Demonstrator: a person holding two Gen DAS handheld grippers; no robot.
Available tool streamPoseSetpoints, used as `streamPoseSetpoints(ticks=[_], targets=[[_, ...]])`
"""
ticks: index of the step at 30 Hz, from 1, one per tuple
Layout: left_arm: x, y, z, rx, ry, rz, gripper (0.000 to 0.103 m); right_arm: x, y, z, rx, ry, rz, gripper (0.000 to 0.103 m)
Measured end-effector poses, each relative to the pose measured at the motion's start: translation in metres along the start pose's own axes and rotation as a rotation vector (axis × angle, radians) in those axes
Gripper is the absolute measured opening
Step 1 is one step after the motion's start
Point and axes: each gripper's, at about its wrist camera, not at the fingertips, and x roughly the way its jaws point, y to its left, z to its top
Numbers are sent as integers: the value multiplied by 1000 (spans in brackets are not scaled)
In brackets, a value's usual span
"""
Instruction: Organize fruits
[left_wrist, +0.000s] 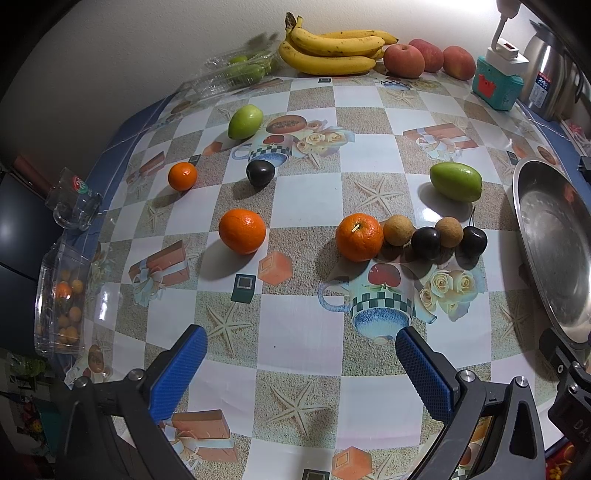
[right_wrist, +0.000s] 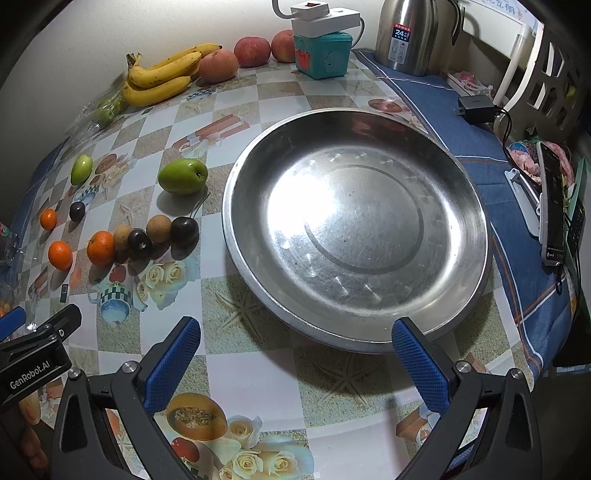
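Loose fruit lies on the patterned tablecloth. In the left wrist view an orange (left_wrist: 359, 237) touches a row of two tan longans (left_wrist: 398, 230) and two dark cherries (left_wrist: 426, 243); another orange (left_wrist: 242, 231), a small orange (left_wrist: 182, 176), a dark cherry (left_wrist: 260, 172) and two green fruits (left_wrist: 455, 181) lie apart. A steel basin (right_wrist: 354, 229), empty, fills the right wrist view. My left gripper (left_wrist: 301, 338) stands open above the cloth, well short of the fruit. My right gripper (right_wrist: 295, 332) stands open at the basin's near rim.
Bananas (left_wrist: 332, 48), three peaches (left_wrist: 403, 61), a teal box (left_wrist: 496, 86) with a power strip and a steel kettle (right_wrist: 408, 35) line the back wall. Clear plastic boxes (left_wrist: 59, 295) and a glass mug (left_wrist: 74, 201) sit at the left edge. A phone (right_wrist: 552, 206) and charger (right_wrist: 476, 108) lie right.
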Motion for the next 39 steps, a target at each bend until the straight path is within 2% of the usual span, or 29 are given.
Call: streamPoseSetpoints(ticks=[13,17,23,32,39], targets=[[-1,-1,1,-1,-8,3,103,1,-1,0,2,4,-3,103],[-11,9,5,-55,-46,-29,103,-1,-2,-1,8,-9,18,103],[-29,27,28,-136,-98,-49,103,-10,-2,10,27,-43,72,103],[-43,28,68,-159,-137,-67,103,-23,8,46,31,-61,115,103],[-32,22,90,-166,-139,-97,103,-15,29,70,11,-42,123,103]])
